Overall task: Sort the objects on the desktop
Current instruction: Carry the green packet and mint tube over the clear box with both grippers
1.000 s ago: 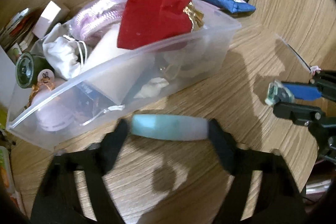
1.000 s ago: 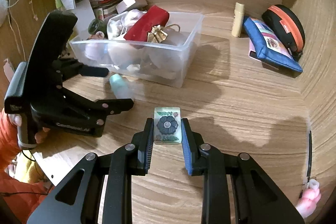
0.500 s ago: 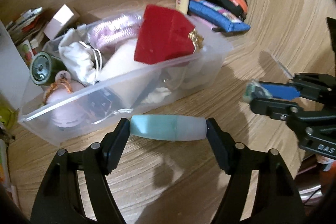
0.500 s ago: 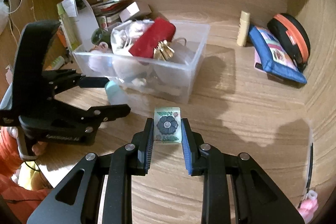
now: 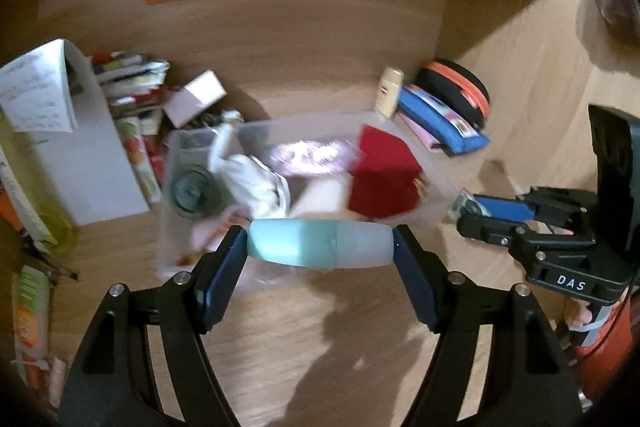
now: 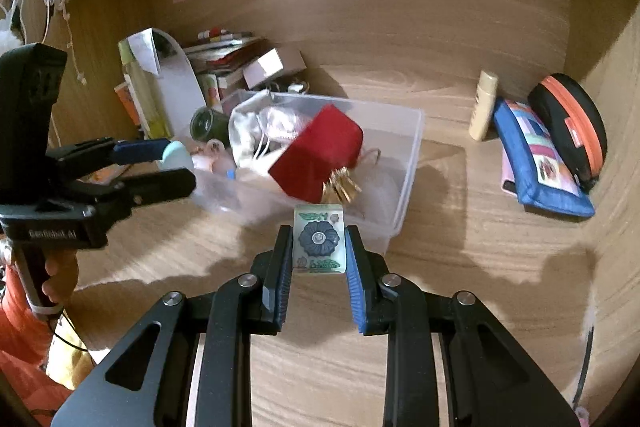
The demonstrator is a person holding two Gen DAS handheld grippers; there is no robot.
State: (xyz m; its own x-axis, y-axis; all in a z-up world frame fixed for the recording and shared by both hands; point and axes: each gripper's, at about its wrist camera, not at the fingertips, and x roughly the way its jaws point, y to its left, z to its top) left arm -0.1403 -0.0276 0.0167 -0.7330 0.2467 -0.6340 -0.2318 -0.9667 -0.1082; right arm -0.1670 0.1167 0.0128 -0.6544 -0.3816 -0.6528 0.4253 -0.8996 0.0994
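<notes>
A smooth, rounded mint-and-frosted bottle [image 5: 320, 243] is clamped end to end in the left claw [image 5: 320, 247], raised near the clear plastic bin [image 6: 408, 163] on the wood-grain tabletop [image 6: 460, 227]. A small glossy rectangular packet [image 6: 319, 239] printed with a dark flower is gripped in the right claw [image 6: 319, 247]. A red velvety pouch [image 6: 320, 157] is seen lying in the bin

My left gripper [image 5: 320, 247] holds the bottle [image 5: 318, 244] crosswise before the bin [image 6: 404, 163]. My right gripper [image 6: 318, 247], right of it, grips the tile [image 6: 319, 239] near the bin's front corner. The pouches [image 6: 540, 163] lie right of the bin.
</notes>
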